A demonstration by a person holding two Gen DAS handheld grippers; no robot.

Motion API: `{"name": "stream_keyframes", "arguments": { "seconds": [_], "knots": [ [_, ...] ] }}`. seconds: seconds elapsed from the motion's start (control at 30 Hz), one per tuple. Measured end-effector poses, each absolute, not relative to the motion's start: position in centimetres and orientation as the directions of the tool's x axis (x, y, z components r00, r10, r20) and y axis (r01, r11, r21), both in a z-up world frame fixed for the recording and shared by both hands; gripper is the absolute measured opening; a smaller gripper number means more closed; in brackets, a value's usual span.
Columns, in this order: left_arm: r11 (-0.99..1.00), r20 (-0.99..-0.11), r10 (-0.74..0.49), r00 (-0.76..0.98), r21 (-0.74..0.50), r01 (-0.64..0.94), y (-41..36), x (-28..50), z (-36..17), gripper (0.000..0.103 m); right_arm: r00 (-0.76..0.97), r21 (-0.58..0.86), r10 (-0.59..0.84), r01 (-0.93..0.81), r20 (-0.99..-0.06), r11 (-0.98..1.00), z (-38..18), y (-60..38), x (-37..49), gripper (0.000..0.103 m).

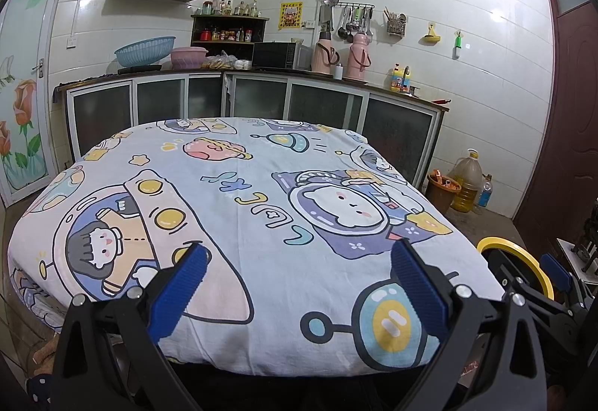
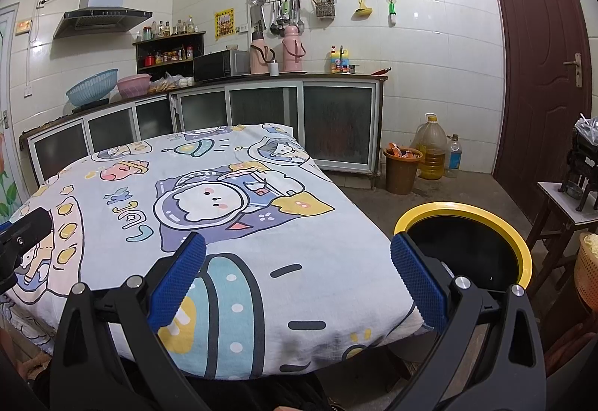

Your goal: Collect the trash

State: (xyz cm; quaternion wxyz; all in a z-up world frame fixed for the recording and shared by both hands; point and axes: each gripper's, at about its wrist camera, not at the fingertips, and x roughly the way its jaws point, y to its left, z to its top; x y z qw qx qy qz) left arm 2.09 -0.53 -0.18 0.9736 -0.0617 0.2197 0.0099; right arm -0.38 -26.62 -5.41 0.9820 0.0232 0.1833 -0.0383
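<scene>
A table (image 1: 231,194) covered with a cartoon-print cloth fills both views (image 2: 291,254); I see no loose trash on it. A black bin with a yellow rim (image 2: 463,246) stands on the floor at the table's right side; it also shows in the left wrist view (image 1: 523,261). My left gripper (image 1: 299,261) is open and empty over the table's near edge. My right gripper (image 2: 299,254) is open and empty over the table's near right corner, its right finger in front of the bin. The right gripper also shows at the far right of the left wrist view (image 1: 530,280).
A brown bucket holding orange wrappers (image 2: 401,168), a large oil jug (image 2: 433,149) and a water bottle (image 2: 453,155) stand on the floor by the cabinets. A counter (image 2: 261,78) with a microwave and basins runs behind. A small side table (image 2: 564,201) and an orange basket (image 2: 588,269) are at right.
</scene>
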Motion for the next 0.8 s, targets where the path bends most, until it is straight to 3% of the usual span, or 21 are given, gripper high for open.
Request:
{"name": "stream_keyframes", "arguments": {
  "seconds": [0.8],
  "knots": [
    [0.993, -0.428, -0.011, 0.904, -0.112, -0.041, -0.06, 2.22, -0.64, 0.095, 0.927, 0.034, -0.067, 0.085, -0.369, 0.996, -5.64, -26.66, -0.2, 0.095]
  ]
}}
